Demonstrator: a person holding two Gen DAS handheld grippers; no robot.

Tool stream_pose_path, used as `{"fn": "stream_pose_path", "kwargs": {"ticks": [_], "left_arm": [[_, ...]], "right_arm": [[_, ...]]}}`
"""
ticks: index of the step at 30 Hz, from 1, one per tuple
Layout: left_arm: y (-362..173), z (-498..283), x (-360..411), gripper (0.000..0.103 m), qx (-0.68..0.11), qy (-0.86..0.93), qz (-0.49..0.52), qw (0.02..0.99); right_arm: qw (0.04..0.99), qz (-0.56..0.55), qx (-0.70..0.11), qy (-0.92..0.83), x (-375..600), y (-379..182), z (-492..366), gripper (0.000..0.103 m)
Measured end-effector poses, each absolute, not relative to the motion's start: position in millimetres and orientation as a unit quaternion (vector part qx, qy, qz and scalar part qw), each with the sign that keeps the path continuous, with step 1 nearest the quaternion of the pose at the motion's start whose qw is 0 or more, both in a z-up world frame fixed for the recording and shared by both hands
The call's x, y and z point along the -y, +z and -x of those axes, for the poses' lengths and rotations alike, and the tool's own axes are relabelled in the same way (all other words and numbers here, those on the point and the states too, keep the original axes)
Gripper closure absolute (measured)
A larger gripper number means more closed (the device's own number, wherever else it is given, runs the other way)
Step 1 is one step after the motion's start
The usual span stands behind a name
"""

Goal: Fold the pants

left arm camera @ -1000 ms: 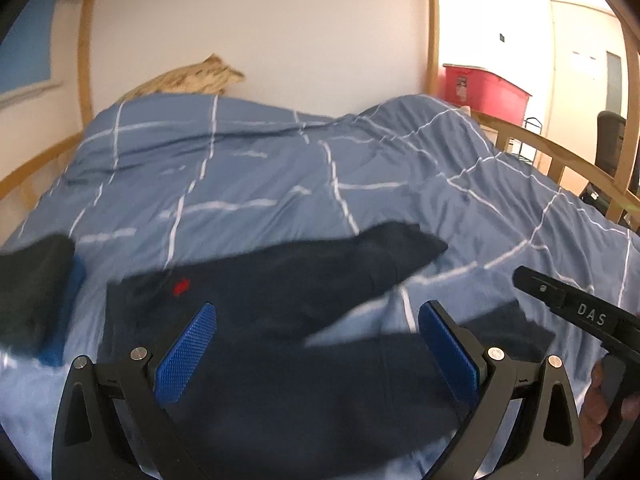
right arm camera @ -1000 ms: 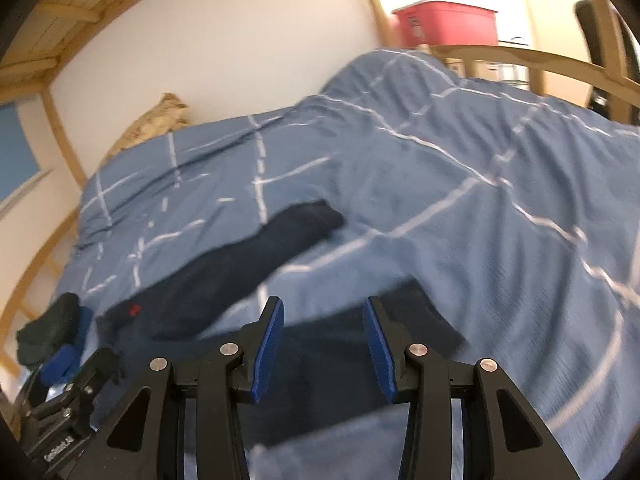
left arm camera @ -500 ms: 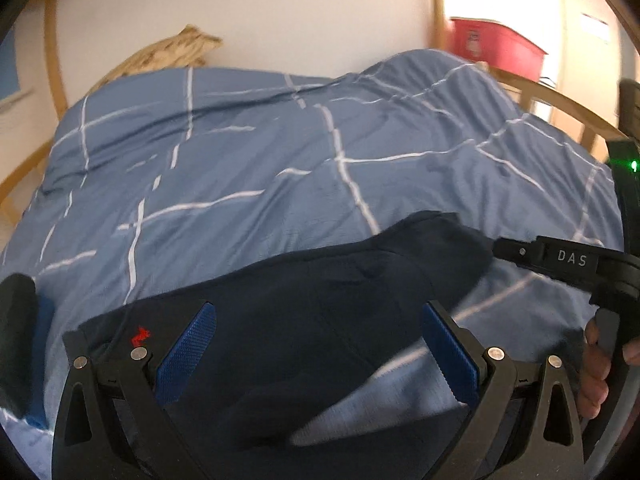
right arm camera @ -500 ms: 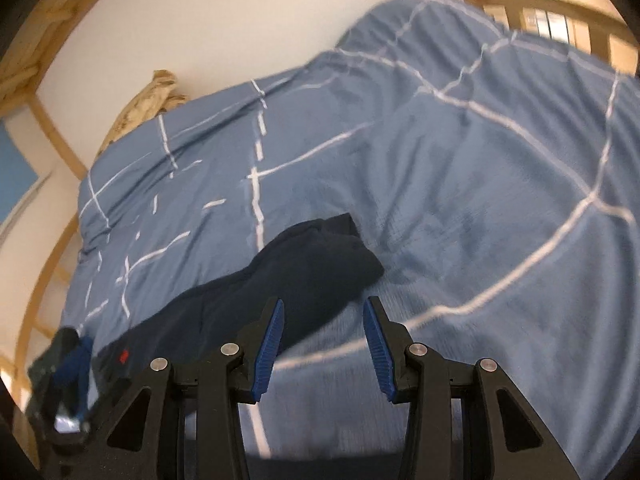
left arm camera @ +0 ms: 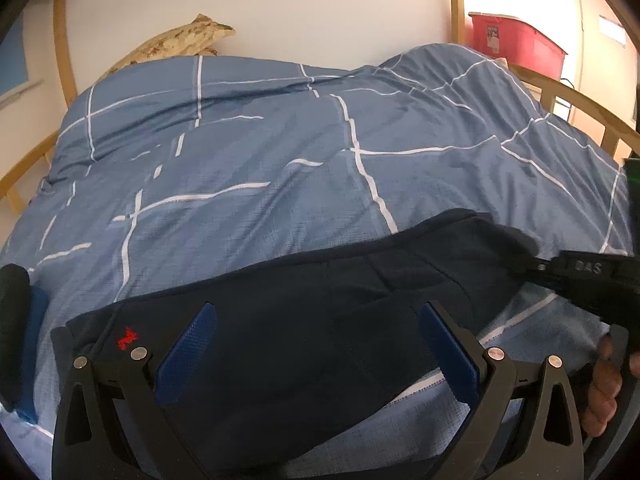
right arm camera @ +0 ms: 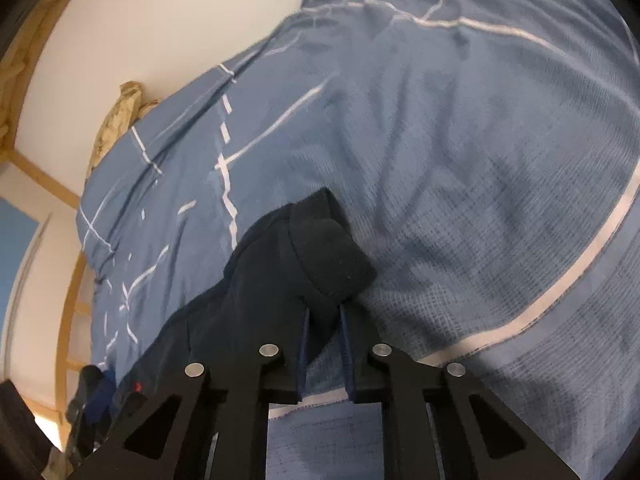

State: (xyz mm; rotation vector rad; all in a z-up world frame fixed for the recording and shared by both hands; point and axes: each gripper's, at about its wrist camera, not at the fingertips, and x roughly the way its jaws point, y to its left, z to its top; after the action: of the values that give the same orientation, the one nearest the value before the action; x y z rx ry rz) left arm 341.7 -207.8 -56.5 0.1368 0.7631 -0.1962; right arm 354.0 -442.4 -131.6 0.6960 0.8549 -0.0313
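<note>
Dark navy pants (left arm camera: 304, 320) with a small red logo (left arm camera: 127, 338) lie across the blue checked duvet (left arm camera: 260, 152). My left gripper (left arm camera: 316, 344) is open wide and empty, just above the pants near the logo end. My right gripper (right arm camera: 325, 332) has its jaws narrowed around the pants (right arm camera: 280, 280) just behind the ribbed leg cuff (right arm camera: 332, 256). The right gripper also shows at the right edge of the left wrist view (left arm camera: 532, 266), touching the cuff end.
A wooden bed rail (left arm camera: 592, 108) runs along the right side, with a red storage bin (left arm camera: 516, 48) behind it. A tan pillow (left arm camera: 176, 42) lies at the head by the wall. Dark and blue clothing (left arm camera: 18, 328) lies at the left edge.
Both grippers have moved forward and down onto the pants. My right gripper's jaws have closed from half open to narrow around the fabric behind the leg cuff.
</note>
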Motion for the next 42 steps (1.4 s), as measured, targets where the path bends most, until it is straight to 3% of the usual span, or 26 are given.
{"fn": "stream_pose_path", "kwargs": {"ticks": [4,11,17,20,29,42], "left_arm": [[-64,-344,210,0.000,-0.381,-0.096,-0.068,0.917],[-74,-347,204,0.000,-0.396,-0.083,-0.066,0.912],[-61,-334,190,0.000,-0.390,-0.094,-0.038,0.915],[-42,-315,180,0.000,-0.373,-0.101,-0.030,0.922],[2,-231,120,0.000,-0.345,-0.112,-0.026,0.932],[0,-132,-12,0.000,-0.354,-0.030,0.018,0.935]], "right_arm": [[0.870,-0.290,-0.394,-0.056,444,-122,-340,0.091],[0.850,-0.271,-0.446,-0.071,447,-138,-350,0.088],[0.868,-0.220,-0.430,-0.115,438,-114,-333,0.065],[0.890,-0.190,-0.397,-0.121,424,-88,-305,0.061],[0.927,-0.145,-0.336,-0.089,353,-25,-222,0.035],[0.925,-0.208,-0.317,-0.038,268,-38,-135,0.034]]}}
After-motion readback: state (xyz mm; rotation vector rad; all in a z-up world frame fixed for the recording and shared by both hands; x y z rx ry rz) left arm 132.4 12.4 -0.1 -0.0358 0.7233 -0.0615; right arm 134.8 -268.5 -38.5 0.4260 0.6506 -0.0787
